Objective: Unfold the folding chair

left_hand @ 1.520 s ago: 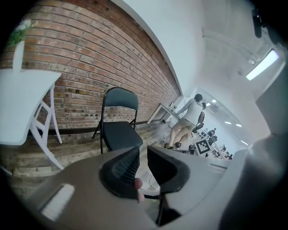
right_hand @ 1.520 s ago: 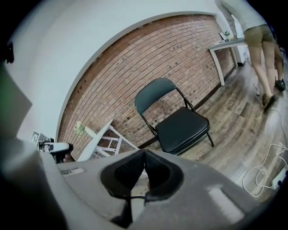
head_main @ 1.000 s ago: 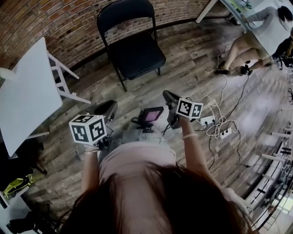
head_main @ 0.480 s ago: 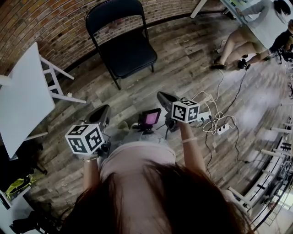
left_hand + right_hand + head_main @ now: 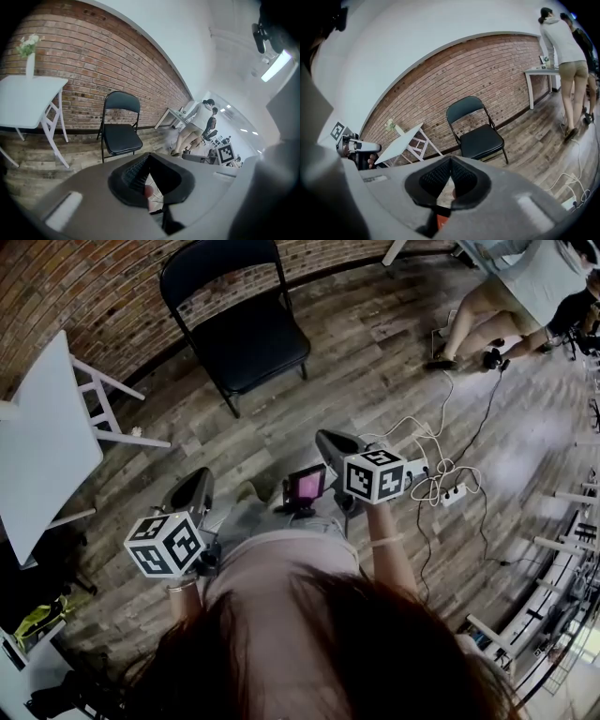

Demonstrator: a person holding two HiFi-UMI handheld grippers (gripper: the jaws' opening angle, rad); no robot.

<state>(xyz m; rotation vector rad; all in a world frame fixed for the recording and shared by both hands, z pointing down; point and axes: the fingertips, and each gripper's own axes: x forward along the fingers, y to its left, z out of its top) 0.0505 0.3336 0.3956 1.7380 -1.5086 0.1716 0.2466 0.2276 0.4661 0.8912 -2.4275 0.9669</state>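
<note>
The black folding chair (image 5: 248, 338) stands unfolded on the wooden floor by the brick wall, seat down, well away from both grippers. It also shows in the left gripper view (image 5: 121, 137) and the right gripper view (image 5: 480, 138). My left gripper (image 5: 190, 493) is held close to the body at the lower left, jaws shut with nothing between them (image 5: 149, 158). My right gripper (image 5: 333, 444) is held at the centre right, also shut and empty (image 5: 450, 162). Both point toward the chair.
A white folding table (image 5: 42, 446) stands at the left beside the chair. A power strip with tangled cables (image 5: 448, 491) lies on the floor at the right. People stand by a desk (image 5: 511, 292) at the far right. A small lit screen (image 5: 305, 486) sits between the grippers.
Both grippers have drawn back from the chair toward the body, the left sliding down-left, the right rising nearer the camera. The chair has not moved on the floor.
</note>
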